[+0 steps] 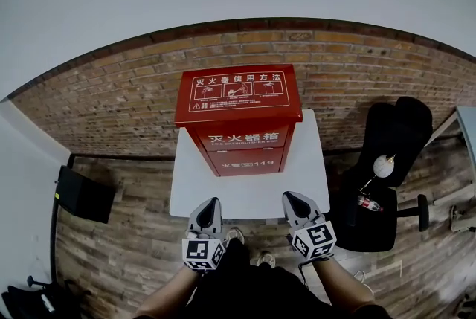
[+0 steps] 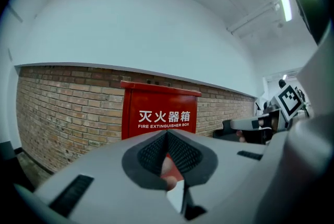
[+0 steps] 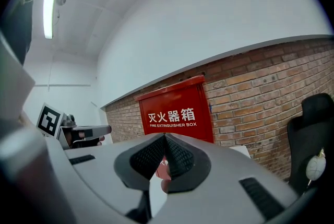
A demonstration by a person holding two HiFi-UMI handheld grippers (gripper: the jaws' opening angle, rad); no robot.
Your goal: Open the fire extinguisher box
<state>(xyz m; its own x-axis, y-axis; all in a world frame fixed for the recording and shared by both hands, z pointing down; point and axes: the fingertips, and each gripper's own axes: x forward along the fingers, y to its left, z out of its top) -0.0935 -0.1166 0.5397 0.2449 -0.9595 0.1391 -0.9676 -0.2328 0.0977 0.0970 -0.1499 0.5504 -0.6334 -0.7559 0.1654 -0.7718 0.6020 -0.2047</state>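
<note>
Head view: a red metal fire extinguisher box (image 1: 239,117) with white lettering stands upright at the far side of a white rectangular table (image 1: 245,197), backed by a brown brick wall (image 1: 111,102); its flat lid, printed with white instruction panels, lies down on the cabinet. The left gripper (image 1: 212,203) and the right gripper (image 1: 289,198) hover side by side over the table's near edge, both pointing toward the box and apart from it. Left gripper view: the ribbed black pads (image 2: 155,154) meet at the tip with nothing between them, and the box front (image 2: 162,110) fills the centre beyond. Right gripper view: the jaws are likewise pressed together and empty, with the box (image 3: 175,113) ahead. A black chair (image 1: 387,161) stands right of the table.
</note>
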